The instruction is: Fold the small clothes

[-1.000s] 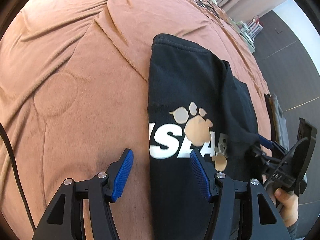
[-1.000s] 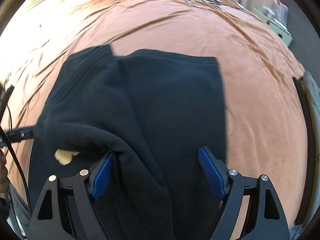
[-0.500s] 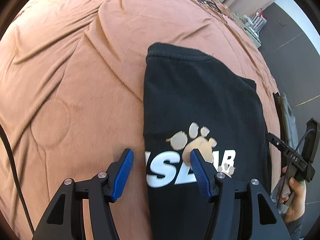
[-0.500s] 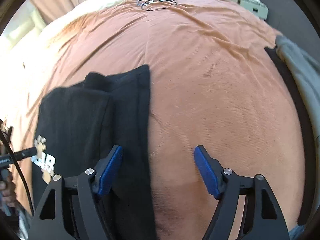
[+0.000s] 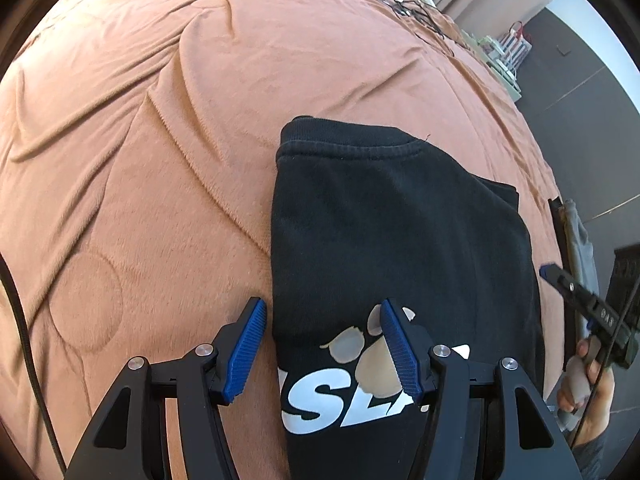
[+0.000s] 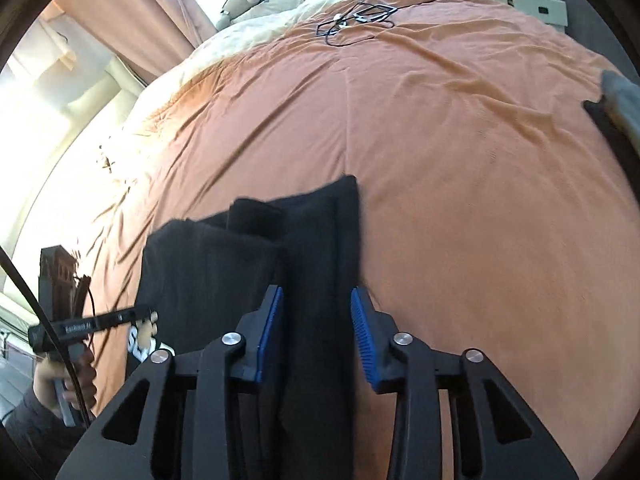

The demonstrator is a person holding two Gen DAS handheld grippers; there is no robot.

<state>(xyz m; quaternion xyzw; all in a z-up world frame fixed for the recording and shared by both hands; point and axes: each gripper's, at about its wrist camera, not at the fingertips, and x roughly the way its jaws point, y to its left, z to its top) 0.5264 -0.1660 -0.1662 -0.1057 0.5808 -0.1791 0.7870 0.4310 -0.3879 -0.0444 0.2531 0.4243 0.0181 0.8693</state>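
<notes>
Black sweatshirt (image 5: 400, 240), folded lengthwise, lies near the bed's (image 5: 160, 120) near edge; right claw (image 6: 316, 336) is closing around its side fold, apparently to carry it over, while left claw (image 5: 320, 344), apart, straddles the opposite edge.

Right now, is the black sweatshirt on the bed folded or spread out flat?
Folded. The black sweatshirt lies as a narrow stack on the orange blanket, with layered edges showing in the right wrist view.
</notes>
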